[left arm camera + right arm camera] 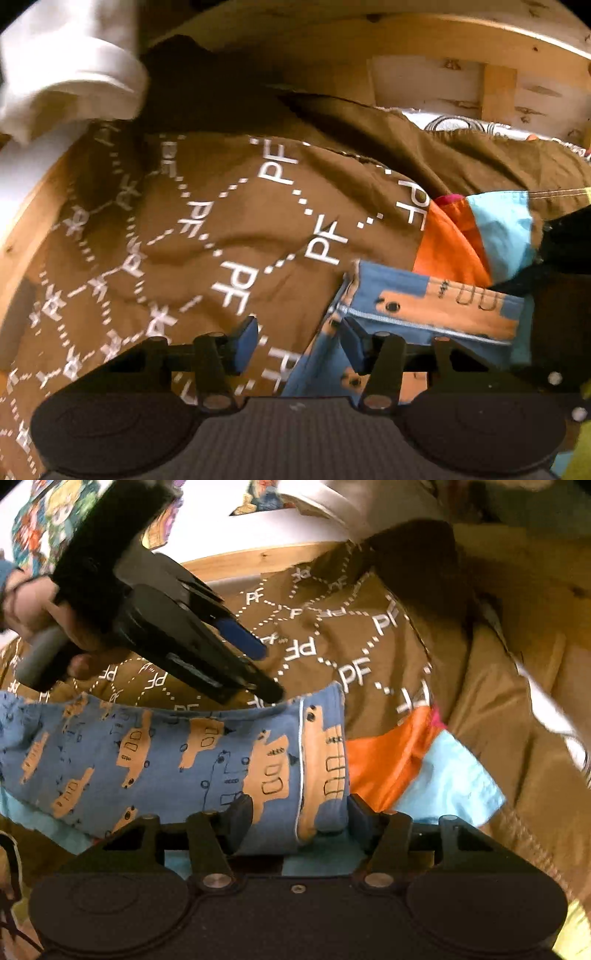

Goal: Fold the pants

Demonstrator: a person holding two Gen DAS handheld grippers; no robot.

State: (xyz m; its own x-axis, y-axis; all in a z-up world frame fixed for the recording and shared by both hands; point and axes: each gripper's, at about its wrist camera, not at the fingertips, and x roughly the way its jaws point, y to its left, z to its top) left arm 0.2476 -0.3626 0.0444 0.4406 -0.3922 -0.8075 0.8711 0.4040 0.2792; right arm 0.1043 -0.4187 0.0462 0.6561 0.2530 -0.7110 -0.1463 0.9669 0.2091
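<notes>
The pants (177, 760) are blue with orange trucks and lie flat on a brown cloth printed "PF" (332, 642). In the right wrist view my right gripper (301, 812) is low over their right folded end, which lies between the parted fingers; I see no bunching at the pads. My left gripper (267, 672), held by a hand (22, 602), hovers just beyond the pants' far edge. In the left wrist view the left gripper (301, 339) stands open over the brown cloth (207, 229), with the pants (424, 306) just to its right and nothing between its blue pads (249, 334).
An orange and light blue garment (413, 771) lies beside the pants' right end. A wooden frame (406, 33) runs along the far side, and a white cloth (70, 66) hangs at the upper left. A bright printed fabric (40, 520) sits behind the hand.
</notes>
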